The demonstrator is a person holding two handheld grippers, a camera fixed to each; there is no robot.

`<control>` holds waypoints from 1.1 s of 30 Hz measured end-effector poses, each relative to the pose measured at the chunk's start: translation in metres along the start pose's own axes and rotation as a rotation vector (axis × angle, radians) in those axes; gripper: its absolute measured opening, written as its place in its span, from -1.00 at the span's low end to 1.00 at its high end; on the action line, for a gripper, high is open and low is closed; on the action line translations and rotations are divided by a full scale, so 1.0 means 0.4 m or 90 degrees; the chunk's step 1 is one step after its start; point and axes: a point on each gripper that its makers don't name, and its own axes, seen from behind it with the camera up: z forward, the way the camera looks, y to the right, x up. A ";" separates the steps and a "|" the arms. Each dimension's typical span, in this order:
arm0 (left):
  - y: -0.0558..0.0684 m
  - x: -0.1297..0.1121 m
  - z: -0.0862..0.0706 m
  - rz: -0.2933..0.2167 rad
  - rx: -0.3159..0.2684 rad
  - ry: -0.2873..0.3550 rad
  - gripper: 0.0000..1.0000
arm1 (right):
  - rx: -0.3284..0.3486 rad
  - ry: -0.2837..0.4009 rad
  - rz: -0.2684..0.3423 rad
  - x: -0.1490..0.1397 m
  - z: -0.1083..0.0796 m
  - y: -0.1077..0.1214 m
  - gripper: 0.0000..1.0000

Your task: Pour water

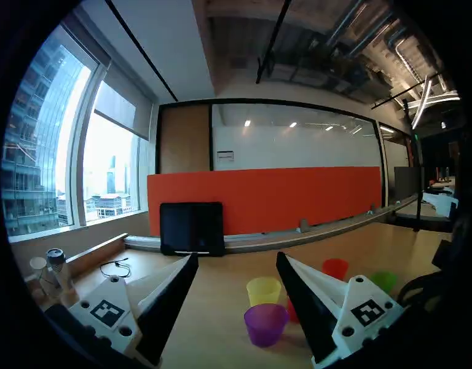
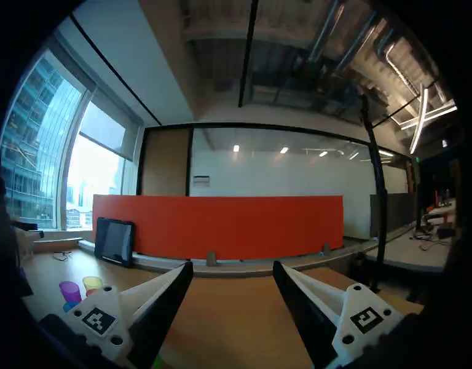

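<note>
Left hand-held gripper (image 1: 236,257), bottom of left gripper view: spread wide, pinching nothing, held above counter (image 1: 217,320).

Between its fingers, lower centre:
- purple cup (image 1: 265,323), nearest, upright
- yellow cup (image 1: 263,289), just behind purple cup, upright

Right of the right-side finger: red cup (image 1: 335,268) and green cup (image 1: 383,280), near each other and farther back than the purple and yellow pair.

Left of centre: tablet (image 1: 192,229), upright before orange partition (image 1: 267,197). Far left: window (image 1: 51,166).

Right hand-held gripper (image 2: 232,265), bottom of right gripper view: spread wide, pinching nothing, held above counter.

Lower left of right gripper view: purple cup and yellow cup side by side, well apart from this gripper. Above them, at left: tablet, before the partition.
</note>
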 end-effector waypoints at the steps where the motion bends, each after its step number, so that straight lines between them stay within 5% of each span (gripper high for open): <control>1: -0.003 -0.002 0.000 0.000 0.002 0.000 0.89 | 0.000 0.002 0.000 0.002 0.000 -0.001 1.00; 15: -0.027 -0.058 0.010 0.013 0.035 0.002 0.89 | -0.005 -0.005 0.002 0.012 0.005 0.002 1.00; 33: -0.054 -0.136 -0.007 -0.012 0.039 -0.008 0.89 | -0.016 -0.034 -0.012 -0.011 -0.015 -0.012 0.99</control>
